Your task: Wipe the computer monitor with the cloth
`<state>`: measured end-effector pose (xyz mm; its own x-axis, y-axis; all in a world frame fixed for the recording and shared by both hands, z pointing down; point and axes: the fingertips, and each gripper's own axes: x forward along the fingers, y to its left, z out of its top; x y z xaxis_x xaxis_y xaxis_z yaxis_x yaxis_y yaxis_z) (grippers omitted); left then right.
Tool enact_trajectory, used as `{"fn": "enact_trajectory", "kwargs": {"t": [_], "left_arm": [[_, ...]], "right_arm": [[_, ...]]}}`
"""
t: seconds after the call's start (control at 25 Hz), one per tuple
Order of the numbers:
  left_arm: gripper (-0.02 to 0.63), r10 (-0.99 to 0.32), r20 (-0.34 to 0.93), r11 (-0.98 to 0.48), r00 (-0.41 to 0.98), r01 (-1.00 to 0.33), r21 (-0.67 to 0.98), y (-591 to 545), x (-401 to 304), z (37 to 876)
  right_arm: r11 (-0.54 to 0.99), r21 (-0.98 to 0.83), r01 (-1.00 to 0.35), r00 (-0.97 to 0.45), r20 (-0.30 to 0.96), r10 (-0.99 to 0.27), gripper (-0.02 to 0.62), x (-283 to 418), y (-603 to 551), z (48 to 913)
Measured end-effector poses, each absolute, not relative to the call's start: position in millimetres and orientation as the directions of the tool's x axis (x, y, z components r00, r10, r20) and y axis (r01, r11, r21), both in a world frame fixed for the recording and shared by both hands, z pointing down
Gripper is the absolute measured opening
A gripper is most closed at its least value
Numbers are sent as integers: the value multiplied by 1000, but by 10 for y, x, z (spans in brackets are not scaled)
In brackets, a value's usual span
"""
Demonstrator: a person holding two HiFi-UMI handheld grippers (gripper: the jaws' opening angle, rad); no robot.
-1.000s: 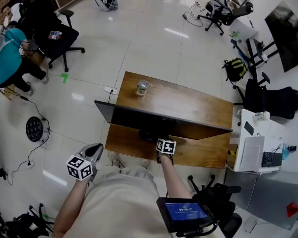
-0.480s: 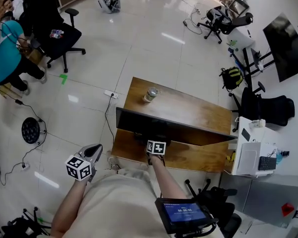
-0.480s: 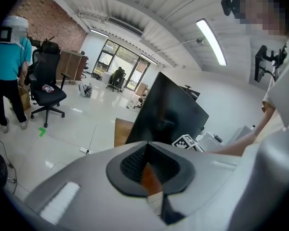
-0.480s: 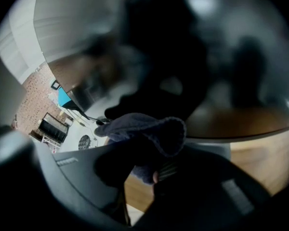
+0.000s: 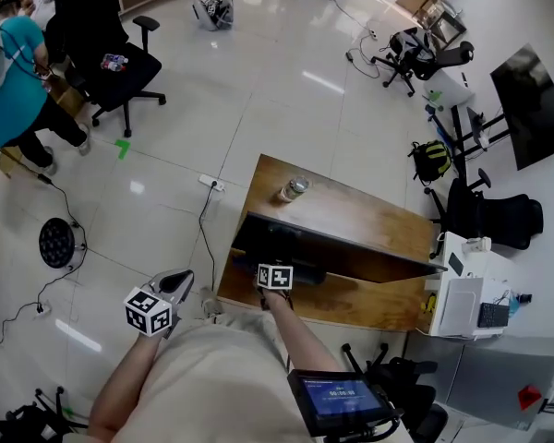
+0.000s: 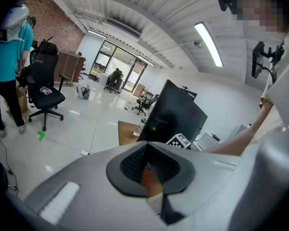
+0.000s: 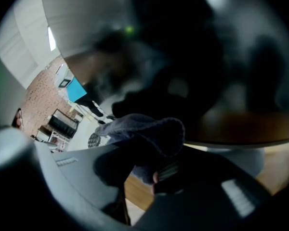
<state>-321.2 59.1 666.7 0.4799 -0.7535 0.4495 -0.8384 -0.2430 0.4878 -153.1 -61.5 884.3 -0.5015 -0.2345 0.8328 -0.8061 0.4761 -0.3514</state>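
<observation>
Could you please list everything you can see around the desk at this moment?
monitor: one, black, standing on the desk
desk: one, brown wood, middle of the floor
jar: one, clear, on the desk behind the monitor
cloth: one, grey-blue, held close to the monitor
office chairs: at least three, black, spread around the room
backpack: one, black and green, on the floor right of the desk
power strip: one, white, on the floor left of the desk
bystander: one, teal shirt, far left
left gripper: one, grey, shut and empty, left of the desk
right gripper: one, grey, shut on the cloth
</observation>
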Motion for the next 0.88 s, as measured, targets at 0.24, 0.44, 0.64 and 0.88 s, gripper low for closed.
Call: {"fn": "enact_trajectory", "kwargs": {"t": [0.24, 0.44, 0.64, 0.88], "left_arm": [[-9, -770, 448, -225, 454, -851, 475, 613, -3458, 6641], [-9, -779, 451, -211, 436, -859, 466, 650, -3599, 6627], [-9, -790, 435, -211, 431, -858, 468, 601, -3666, 6577], [-9, -785, 414, -245, 461, -845, 476, 535, -3565, 6547]], "right_arm": [[491, -397, -775, -542, 817, -196, 97, -2089, -544, 8861], [475, -493, -729, -620, 771, -150, 97, -2422, -501, 8805], [501, -532, -683, -670, 728, -141, 97, -2538, -499, 8567], [584, -542, -605, -745, 644, -174, 97, -2618, -552, 7859]]}}
